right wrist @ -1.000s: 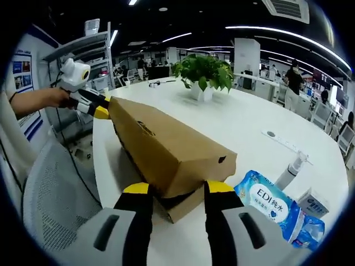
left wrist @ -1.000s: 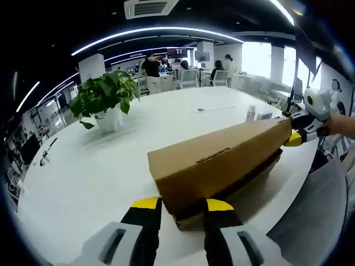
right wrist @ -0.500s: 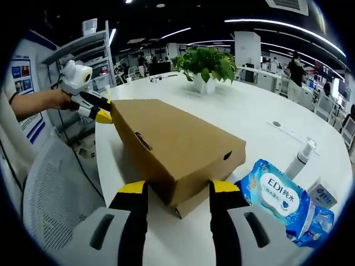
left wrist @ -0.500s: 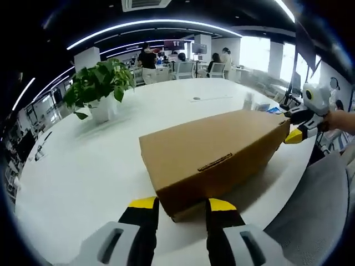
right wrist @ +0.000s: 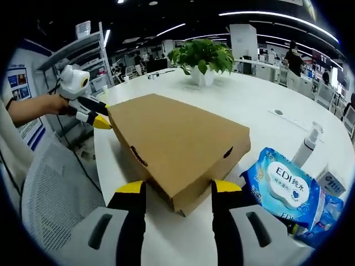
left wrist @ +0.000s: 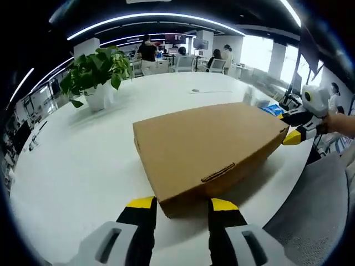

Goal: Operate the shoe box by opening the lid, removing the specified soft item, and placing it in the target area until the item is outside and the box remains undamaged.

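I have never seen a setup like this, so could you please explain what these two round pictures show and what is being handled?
No robot here: a person carries a hand-held gripper in each hand, and a fisheye camera rides on each one. The left gripper view looks along the left hand-held gripper; the right gripper view looks along the right hand-held gripper. Each sits at one end of a closed cardboard shoe box lying on a white table, jaws apart on either side of a box corner. Also on the table: a potted plant, a blue pack of wipes and a spray bottle. Whether the jaws touch the box is unclear.
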Tool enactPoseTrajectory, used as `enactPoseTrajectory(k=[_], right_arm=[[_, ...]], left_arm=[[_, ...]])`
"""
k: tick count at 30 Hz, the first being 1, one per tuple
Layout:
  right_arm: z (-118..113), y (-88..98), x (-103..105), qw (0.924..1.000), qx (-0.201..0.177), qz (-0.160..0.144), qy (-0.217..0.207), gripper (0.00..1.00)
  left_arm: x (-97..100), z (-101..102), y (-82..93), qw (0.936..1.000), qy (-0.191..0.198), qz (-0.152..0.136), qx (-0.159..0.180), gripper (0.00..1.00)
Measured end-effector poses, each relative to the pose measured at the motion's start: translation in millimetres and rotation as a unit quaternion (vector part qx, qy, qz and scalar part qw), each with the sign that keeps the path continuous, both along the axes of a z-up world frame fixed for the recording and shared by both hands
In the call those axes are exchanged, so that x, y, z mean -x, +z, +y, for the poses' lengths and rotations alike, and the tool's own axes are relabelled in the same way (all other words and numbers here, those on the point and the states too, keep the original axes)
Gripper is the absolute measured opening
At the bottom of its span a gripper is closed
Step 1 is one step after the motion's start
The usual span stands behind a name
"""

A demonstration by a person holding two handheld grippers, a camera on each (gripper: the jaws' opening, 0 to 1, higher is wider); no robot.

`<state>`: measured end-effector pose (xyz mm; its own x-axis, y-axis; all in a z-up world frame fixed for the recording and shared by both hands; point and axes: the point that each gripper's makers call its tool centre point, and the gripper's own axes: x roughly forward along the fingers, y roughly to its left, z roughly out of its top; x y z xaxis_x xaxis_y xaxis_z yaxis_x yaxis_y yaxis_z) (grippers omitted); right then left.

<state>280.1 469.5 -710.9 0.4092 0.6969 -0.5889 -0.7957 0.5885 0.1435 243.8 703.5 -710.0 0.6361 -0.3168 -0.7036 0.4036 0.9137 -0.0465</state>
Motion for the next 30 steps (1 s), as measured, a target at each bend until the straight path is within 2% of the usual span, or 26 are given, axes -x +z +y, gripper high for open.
enactPoseTrajectory(k=[5, 17, 30], right_arm=[[1.5, -4.5, -0.9, 0.9999, -0.001, 0.006, -0.008, 0.45], [2.1, -13.1, -3.0, 0.9997, 0.021, -0.011, -0.003, 0.44], [0.1, -13.5, -23.2, 0.9996, 0.022, -0.01, -0.011, 0.44]], left_arm=[[-0.8, 0.4, -4.4, 1.0, 0.004, 0.004, 0.002, 0.37], [-3.8, -0.1, -15.7, 0.9998, 0.01, 0.019, -0.002, 0.37], [-27.6, -1.5, -16.2, 0.9997, 0.005, 0.022, -0.004, 0.37]])
